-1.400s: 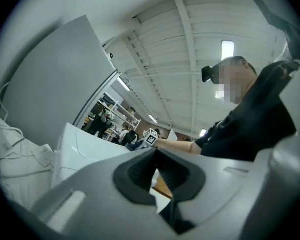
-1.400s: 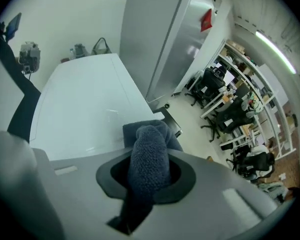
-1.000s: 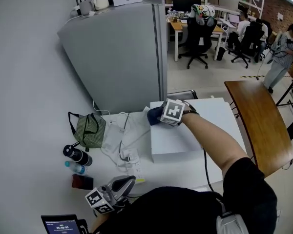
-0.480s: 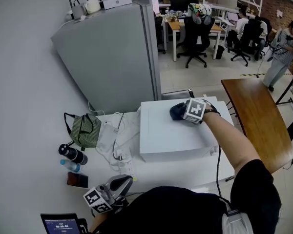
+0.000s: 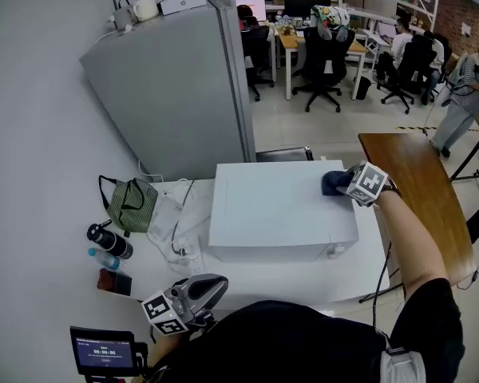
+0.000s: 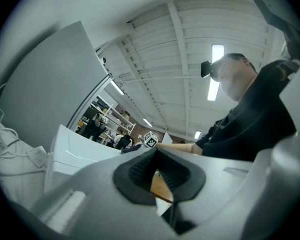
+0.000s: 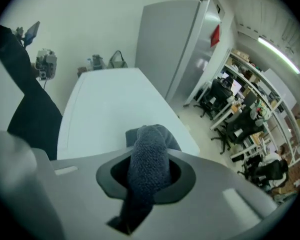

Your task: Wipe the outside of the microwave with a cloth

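On the white table point(image 5: 303, 282), off to your left, a green bag point(image 5: 128, 203) sits near the wall. A black bottle point(image 5: 108, 241), a clear bottle point(image 5: 104, 259) and a dark red case point(image 5: 114, 282) lie close in front of it. White cables point(image 5: 184, 230) trail just beside the bag. A tall grey refrigerator point(image 5: 176, 94) stands behind, and a wooden table point(image 5: 419, 202) is at your right.

Left tool point(image 6: 156, 156) jaws together, empty; white microwave point(image 6: 75, 154) beyond at left, person point(image 6: 255, 124) at right.

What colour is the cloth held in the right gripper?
The cloth is dark blue-grey, seen best in the right gripper view.
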A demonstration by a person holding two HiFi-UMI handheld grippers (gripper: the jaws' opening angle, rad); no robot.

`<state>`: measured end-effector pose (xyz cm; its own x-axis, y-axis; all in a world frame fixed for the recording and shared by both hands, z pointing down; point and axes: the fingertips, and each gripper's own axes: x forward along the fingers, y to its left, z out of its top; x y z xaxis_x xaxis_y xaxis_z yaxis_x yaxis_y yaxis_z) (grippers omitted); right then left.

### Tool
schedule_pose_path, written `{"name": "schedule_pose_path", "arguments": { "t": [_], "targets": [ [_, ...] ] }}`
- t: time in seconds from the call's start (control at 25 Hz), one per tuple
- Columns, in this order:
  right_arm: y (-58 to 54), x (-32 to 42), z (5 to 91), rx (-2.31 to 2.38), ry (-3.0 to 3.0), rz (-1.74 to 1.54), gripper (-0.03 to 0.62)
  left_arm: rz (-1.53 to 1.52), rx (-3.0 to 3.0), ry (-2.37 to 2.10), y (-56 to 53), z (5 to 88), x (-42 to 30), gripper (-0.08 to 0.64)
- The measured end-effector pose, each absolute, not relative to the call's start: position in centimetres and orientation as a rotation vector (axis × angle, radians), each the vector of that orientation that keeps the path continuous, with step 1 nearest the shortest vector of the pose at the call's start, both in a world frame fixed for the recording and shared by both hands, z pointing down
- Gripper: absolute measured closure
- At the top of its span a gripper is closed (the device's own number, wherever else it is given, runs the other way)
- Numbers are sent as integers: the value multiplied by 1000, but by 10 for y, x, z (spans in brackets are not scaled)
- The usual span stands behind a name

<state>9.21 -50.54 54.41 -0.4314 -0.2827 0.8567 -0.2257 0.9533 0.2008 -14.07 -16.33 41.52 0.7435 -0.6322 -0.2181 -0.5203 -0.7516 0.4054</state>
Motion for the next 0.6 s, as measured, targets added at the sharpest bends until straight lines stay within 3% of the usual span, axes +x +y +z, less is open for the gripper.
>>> {"name": "schedule_pose_path", "arguments": {
  "t": [0.32,0.44,0.6],
  "targets": [
    [-389,-229,508,-44,-2275,-296,537,-497,2624,-989,-132,420,-226,557],
    [-368,-275,546,-98,-2186,-291,537,-479,2615,-1001,-124,426,-251,557],
    [-364,-256,554,-86,-2157,-230,537,-465,2613,-992,-126,427,-252,557]
  ]
}}
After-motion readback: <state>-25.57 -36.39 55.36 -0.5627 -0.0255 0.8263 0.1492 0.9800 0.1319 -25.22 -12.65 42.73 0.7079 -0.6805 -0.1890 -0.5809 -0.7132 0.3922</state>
